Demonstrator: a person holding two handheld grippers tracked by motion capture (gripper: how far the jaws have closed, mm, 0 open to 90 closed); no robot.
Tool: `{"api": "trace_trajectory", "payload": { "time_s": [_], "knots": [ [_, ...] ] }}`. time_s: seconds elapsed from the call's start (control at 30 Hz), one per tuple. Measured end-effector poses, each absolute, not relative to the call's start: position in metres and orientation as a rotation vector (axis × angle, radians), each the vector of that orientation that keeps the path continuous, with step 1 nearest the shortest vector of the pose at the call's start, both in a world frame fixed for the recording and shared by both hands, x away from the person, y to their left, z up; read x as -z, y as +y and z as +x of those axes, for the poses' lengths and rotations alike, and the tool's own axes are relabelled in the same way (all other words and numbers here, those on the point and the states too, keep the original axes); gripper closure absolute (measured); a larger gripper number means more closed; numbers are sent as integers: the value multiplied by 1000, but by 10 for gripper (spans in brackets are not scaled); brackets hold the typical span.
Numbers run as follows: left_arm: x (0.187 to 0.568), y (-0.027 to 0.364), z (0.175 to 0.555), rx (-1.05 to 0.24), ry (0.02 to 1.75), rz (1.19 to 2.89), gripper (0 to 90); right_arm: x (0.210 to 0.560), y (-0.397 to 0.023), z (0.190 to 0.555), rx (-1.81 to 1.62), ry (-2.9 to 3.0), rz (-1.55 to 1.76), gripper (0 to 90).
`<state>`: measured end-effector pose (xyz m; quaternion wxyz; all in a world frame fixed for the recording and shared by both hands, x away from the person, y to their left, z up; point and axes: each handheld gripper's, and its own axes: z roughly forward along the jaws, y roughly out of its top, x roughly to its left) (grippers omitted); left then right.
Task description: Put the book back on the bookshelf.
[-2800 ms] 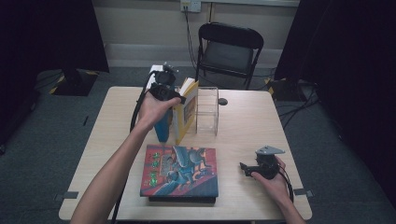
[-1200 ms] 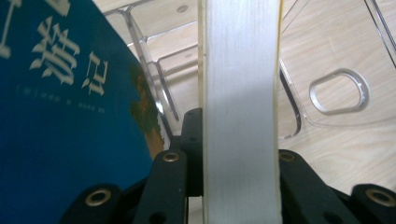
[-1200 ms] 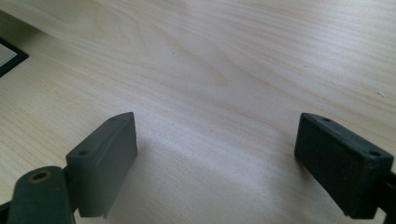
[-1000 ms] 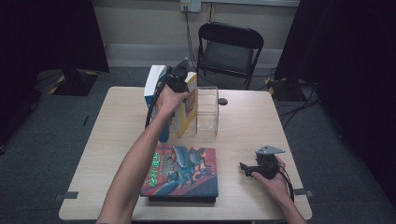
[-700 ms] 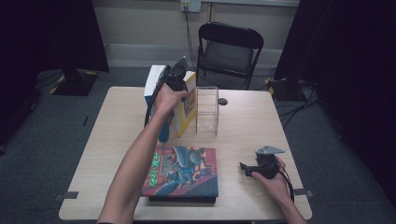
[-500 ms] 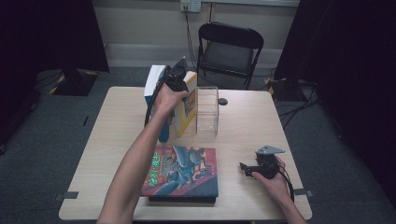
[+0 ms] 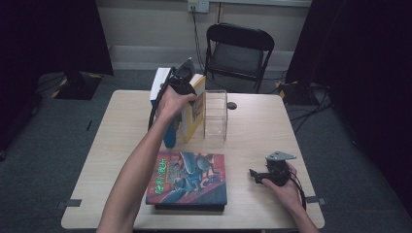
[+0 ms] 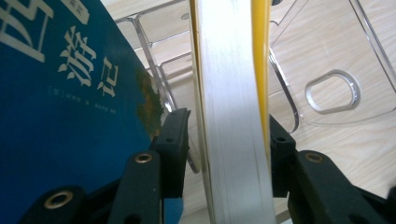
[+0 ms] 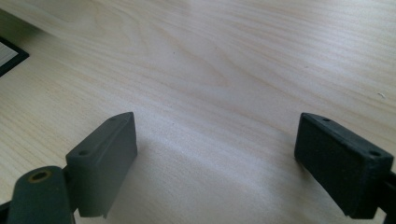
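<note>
A yellow-covered book (image 7: 195,110) stands upright against a clear acrylic stand (image 7: 216,115), with a blue book (image 7: 169,135) leaning at its left. My left gripper (image 7: 186,89) comes down over the yellow book's top edge. In the left gripper view its jaws (image 8: 229,135) have just been opening; the book's white page edge (image 8: 233,140) still stands between them, with a thin gap at the left pad (image 8: 176,140). The blue cover (image 8: 70,107) is just outside that jaw. My right gripper (image 7: 253,175) rests low at the front right, open (image 9: 215,140) over bare wood.
A large illustrated book (image 7: 188,175) lies flat at the table's front middle on a darker book. The wooden table (image 7: 257,126) is bare between the stand and the right hand. A black folding chair (image 7: 239,48) stands behind the far edge.
Since the earliest frame my left hand has shifted a little farther back and right, onto the top of the upright yellow book. Over the last second it hardly moves. The right hand stays put.
</note>
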<state>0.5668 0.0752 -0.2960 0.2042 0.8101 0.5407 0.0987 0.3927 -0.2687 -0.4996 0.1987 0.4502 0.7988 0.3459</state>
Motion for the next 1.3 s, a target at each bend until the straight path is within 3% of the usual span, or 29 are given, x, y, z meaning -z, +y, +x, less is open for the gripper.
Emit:
{"api": "trace_trajectory", "payload": {
  "time_s": [0.53, 0.8, 1.3],
  "knots": [
    [305, 88, 540, -341, 1398, 2217, 584, 500, -268, 393, -967, 2233, 1259, 127],
    [310, 88, 525, -442, 1310, 2183, 569, 500, -268, 393, -966, 2233, 1262, 127],
    [339, 97, 499, -547, 1218, 2006, 626, 500, -268, 393, -965, 2231, 1263, 127]
  ]
}}
